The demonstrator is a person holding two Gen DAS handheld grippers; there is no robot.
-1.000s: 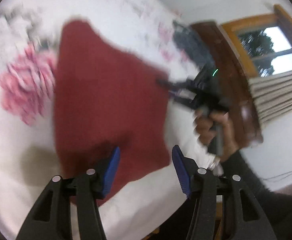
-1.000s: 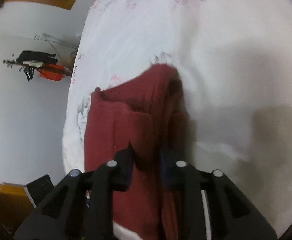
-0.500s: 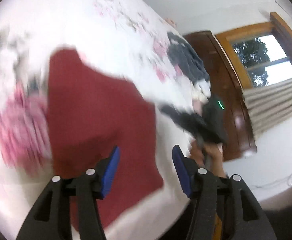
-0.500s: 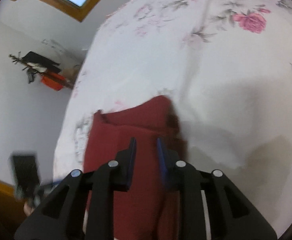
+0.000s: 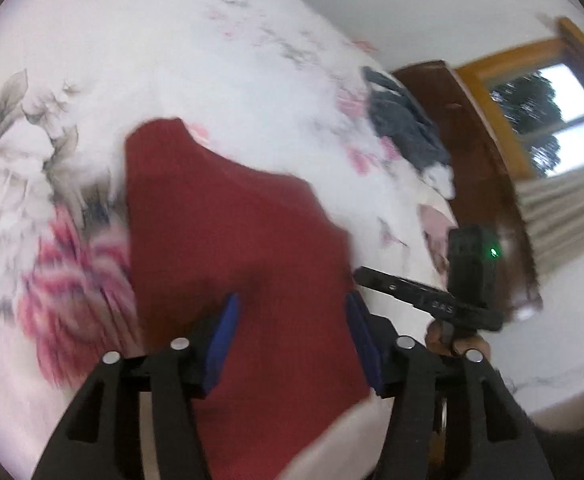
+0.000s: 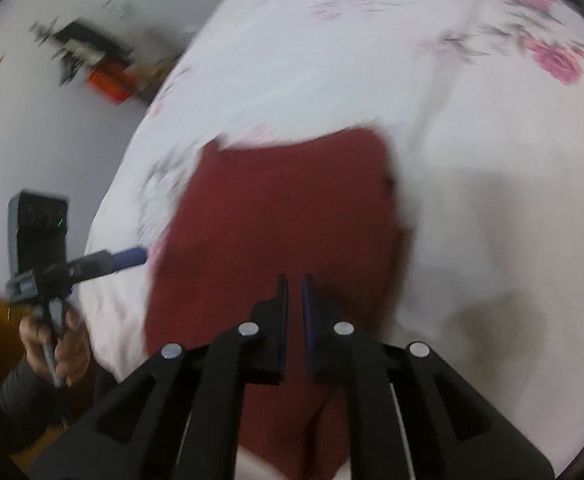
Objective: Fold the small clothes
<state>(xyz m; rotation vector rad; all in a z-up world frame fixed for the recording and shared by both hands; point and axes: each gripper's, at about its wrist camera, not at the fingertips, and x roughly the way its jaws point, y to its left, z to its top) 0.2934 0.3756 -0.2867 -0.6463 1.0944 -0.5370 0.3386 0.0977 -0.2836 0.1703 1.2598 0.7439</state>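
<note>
Progress: red garment (image 5: 232, 248) lies on the bed (image 5: 220, 80), looks partly folded, roughly a compact panel with one corner sticking out at the far end. Can't tell the layer count, frames are blurred. My read: at least one fold is in, final fold and squaring up are left. A dark grey garment (image 5: 403, 120) sits well beyond the left claw, up and to its right near the bed edge, apparently not folded yet.

Left claw (image 5: 292, 344): released, blue pads (image 5: 222, 336) spread wide, nothing between them. Red garment is directly ahead of and under it, near edge passing below the pads; whether they touch the cloth, can't tell.

Right claw (image 6: 294, 320): clenched to a thin slit, holds nothing that I can make out. Garment is straight ahead and beneath it, extending away from the tips; near edge runs under the claw body. From the left wrist view, right claw is just off the garment's right edge, apart from it.

Bare bedsheet to the right of the right claw.
</note>
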